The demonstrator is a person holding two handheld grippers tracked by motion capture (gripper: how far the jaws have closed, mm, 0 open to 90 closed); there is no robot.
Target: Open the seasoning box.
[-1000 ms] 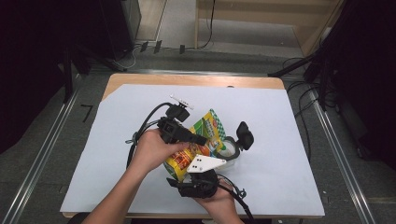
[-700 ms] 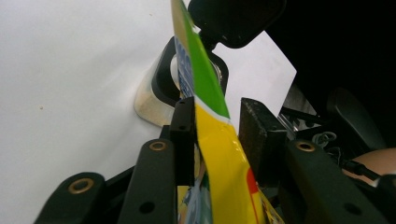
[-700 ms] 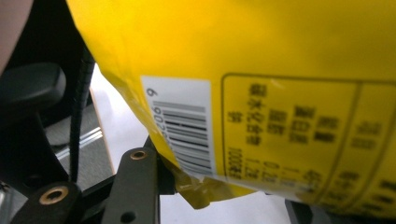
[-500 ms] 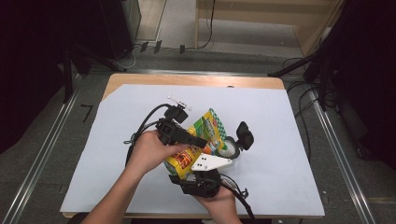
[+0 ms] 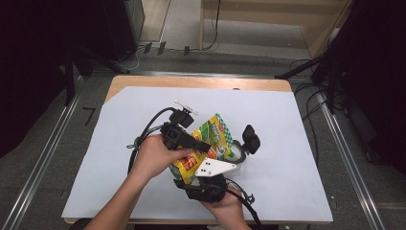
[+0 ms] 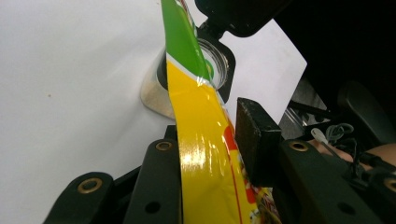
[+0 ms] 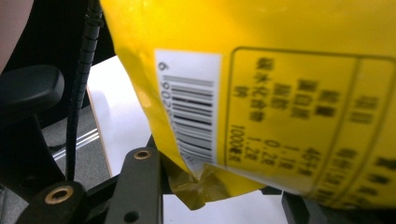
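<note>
A yellow and green snack bag [image 5: 213, 134] is held up over the white sheet between both grippers. My left gripper [image 5: 203, 147] reaches in from the left across the bag's middle. In the left gripper view the bag [image 6: 201, 135] stands edge-on between the jaws of the left gripper [image 6: 212, 135], whose right pad [image 6: 257, 135] touches it. These jaws have just been closing on the bag. My right gripper [image 5: 191, 175] comes up from below, and the bag's barcode end [image 7: 280, 93] sits between its jaws [image 7: 219, 182], which closed a little. A clear jar [image 5: 238, 154] lies behind the bag.
The jar's black flip lid [image 5: 250, 139] stands open, and the jar [image 6: 217, 60] shows just past the bag. The white sheet [image 5: 287, 124] covers a wooden table [image 5: 201, 82]. Metal rails [image 5: 344, 158] run along both sides, and cables lie on the floor beyond.
Both hands and the bag stay where they were. The left gripper has shifted slightly on the bag.
</note>
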